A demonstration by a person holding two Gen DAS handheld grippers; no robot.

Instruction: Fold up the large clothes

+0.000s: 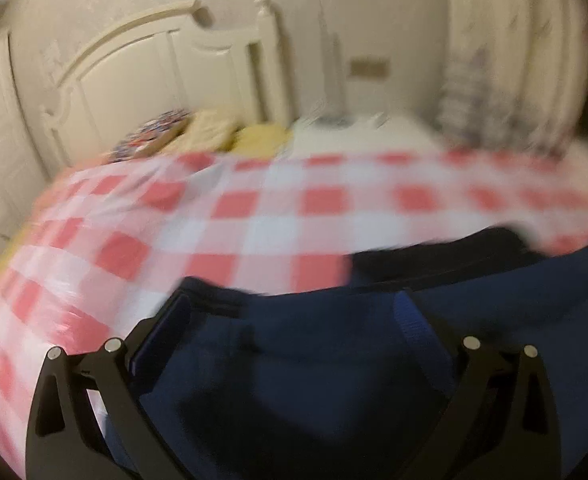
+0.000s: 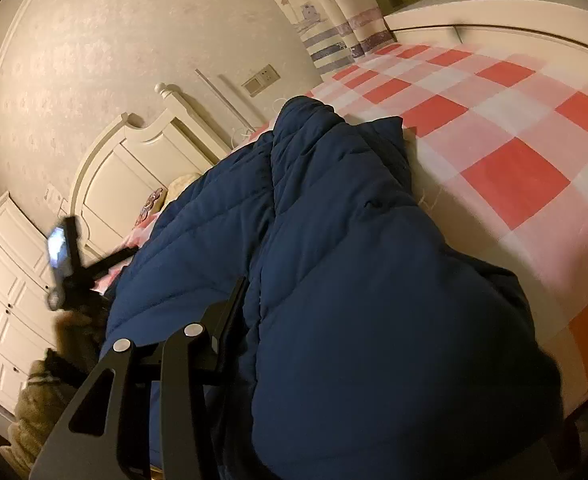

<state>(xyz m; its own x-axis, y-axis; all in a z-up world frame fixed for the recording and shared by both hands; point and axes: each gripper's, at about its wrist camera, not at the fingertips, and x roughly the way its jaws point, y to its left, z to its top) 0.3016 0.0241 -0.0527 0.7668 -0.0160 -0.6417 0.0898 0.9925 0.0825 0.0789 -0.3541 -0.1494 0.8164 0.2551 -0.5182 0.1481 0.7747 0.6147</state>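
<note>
Navy padding fills most of what I see: the quilted jacket [image 2: 334, 260] lies bunched across the centre and lower right of the right wrist view, heaped in thick ridges on the red-and-white checked bedspread [image 2: 514, 152], with a darker part hanging near the bed's lower right edge.

Through the left wrist view, which is badly smeared, the left gripper [image 1: 294, 340] has its fingers spread wide, the jacket [image 1: 314, 360] lying between and under them; I judge it released, gripping nothing. On the right gripper [image 2: 233, 300] I see only one finger, at lower centre left against the fabric; the other is hidden, so I cannot tell whether it is clenched or released.

My worry is slippage. This padding looks puffy and slick, so I expect a shallow pinch to take only the outer shell and let the bulk slide out mid-fold. The blur suggests fast motion, and a quick swing could drag the jacket toward that lower right edge and off the bed. The bedspread could also get pinched with the coat and ruck up.

For room, open checked cover stretches across the upper right of the right view and the middle band of the left view. The headboard [image 1: 133, 68] and pillows [image 1: 213, 132] close off the upper left. A cabinet [image 2: 9, 300] sits at the far left of the right view.
</note>
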